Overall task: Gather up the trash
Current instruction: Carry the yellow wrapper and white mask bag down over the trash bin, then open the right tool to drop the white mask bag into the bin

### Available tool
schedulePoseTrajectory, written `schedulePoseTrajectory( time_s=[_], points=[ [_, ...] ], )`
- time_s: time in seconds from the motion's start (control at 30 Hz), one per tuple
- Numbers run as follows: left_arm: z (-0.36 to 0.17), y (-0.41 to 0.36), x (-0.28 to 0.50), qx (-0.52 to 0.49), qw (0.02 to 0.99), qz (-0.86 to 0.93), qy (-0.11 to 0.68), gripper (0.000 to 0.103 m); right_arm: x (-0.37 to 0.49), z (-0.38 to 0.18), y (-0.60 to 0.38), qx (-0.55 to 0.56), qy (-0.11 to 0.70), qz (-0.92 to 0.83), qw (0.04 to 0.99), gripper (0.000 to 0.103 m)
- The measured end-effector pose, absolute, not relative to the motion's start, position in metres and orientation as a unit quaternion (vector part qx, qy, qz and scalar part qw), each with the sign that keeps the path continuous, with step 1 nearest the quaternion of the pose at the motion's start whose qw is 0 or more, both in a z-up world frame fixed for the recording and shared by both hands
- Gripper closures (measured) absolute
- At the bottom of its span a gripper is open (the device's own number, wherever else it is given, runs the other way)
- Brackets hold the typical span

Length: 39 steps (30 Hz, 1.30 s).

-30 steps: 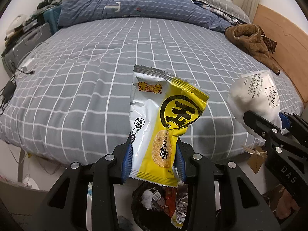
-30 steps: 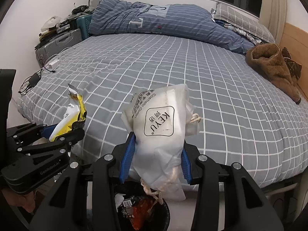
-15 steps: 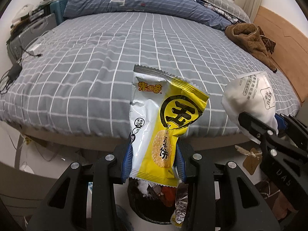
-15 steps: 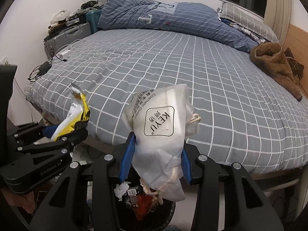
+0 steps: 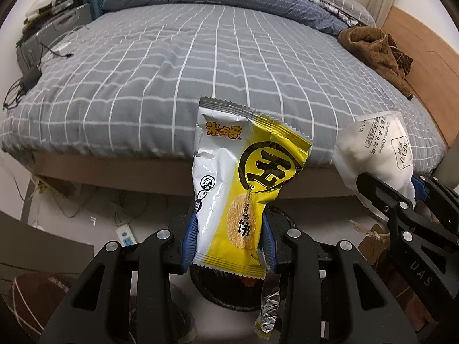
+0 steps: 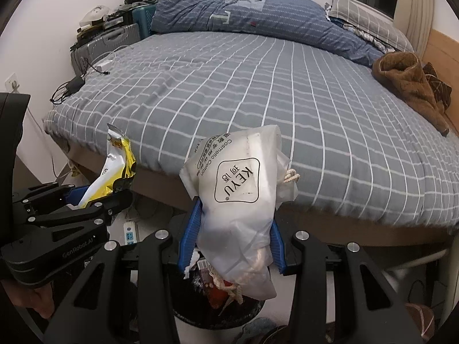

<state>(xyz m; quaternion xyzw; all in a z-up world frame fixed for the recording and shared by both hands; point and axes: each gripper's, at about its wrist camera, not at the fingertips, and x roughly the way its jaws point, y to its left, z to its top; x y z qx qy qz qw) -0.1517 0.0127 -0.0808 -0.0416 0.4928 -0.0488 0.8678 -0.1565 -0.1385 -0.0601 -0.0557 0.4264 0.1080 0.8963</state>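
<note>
Your left tongs [image 5: 228,246] pinch a yellow snack wrapper [image 5: 238,189] and your right tongs [image 6: 232,243] pinch a white cosmetic cotton bag [image 6: 238,200], both above the black trash bin [image 6: 215,312] beside the bed [image 6: 258,91]; dropping them remains.

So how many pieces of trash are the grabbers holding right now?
2. The left gripper pinches a yellow snack wrapper; the right gripper pinches a white cotton-pad bag. More trash sits in the black bin below, partly hidden.
</note>
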Motion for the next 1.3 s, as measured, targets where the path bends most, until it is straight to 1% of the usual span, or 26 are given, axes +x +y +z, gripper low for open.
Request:
schedulePoseTrajectory(
  time_s=[0.47, 0.6, 0.93, 1.2, 1.3],
  points=[
    [-0.095, 0.024, -0.188, -0.045, 0.853, -0.039, 0.519, 0.066, -0.186, -0.078, -0.147, -0.023, 0.464, 0.104, 0.879, 0.062],
    [-0.106, 0.023, -0.191, -0.04, 0.849, -0.04, 0.525, 0.066, -0.191, -0.097, -0.145, -0.036, 0.482, 0.095, 0.87, 0.062],
    [-0.155, 0.025, -0.186, -0.036, 0.83, -0.041, 0.555, 0.066, -0.183, -0.15, -0.131, -0.054, 0.533, 0.1, 0.839, 0.062],
    [-0.174, 0.034, -0.177, -0.034, 0.825, -0.024, 0.564, 0.066, -0.17, -0.18, -0.117, -0.052, 0.569, 0.097, 0.815, 0.062],
    [-0.176, 0.043, -0.178, -0.037, 0.824, -0.015, 0.566, 0.066, -0.164, -0.185, -0.104, -0.054, 0.57, 0.105, 0.813, 0.057]
  ],
)
